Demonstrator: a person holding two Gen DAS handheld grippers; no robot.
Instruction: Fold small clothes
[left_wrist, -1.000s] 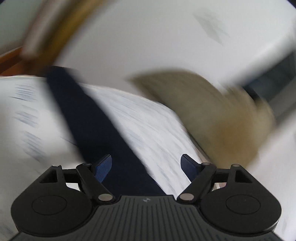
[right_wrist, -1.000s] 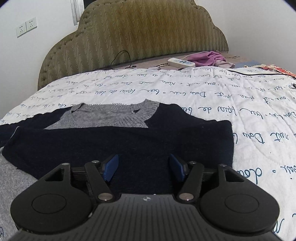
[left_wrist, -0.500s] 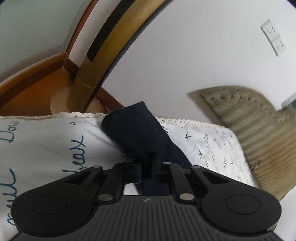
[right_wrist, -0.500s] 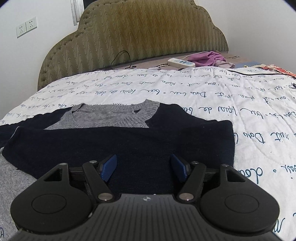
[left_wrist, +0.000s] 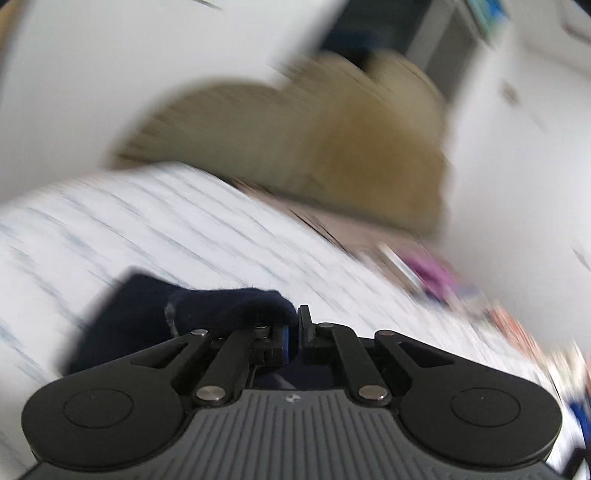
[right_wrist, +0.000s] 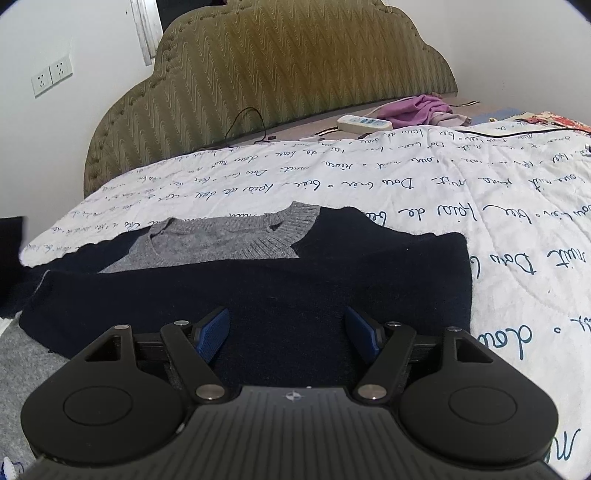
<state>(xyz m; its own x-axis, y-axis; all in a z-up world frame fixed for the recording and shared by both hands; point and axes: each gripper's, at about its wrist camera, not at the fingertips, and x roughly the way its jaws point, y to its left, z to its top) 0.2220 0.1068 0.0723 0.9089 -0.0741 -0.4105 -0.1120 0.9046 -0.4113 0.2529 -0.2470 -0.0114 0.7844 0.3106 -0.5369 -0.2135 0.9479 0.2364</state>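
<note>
In the left wrist view, the left tongs (left_wrist: 293, 334) are clamped on a bunched navy sleeve (left_wrist: 229, 306) at lower centre. In the right wrist view, the navy and grey knitted sweater (right_wrist: 258, 280) lies across mid-frame on the script-printed bed quilt (right_wrist: 443, 184), long axis left to right, directly ahead of the wide, empty right tongs (right_wrist: 288, 332).

We're riding low on the left wrist, looking forward and slightly down across the white quilt with blue handwriting print (left_wrist: 184, 221), the whole view smeared with blur. The right wrist looks sharp and close along the same quilt (right_wrist: 406, 192). Both face the olive zigzag-stitched padded headboard (left_wrist: 295, 155) (right_wrist: 295, 74) and the purple crumpled cloth (left_wrist: 432, 269) (right_wrist: 417, 110).
</note>
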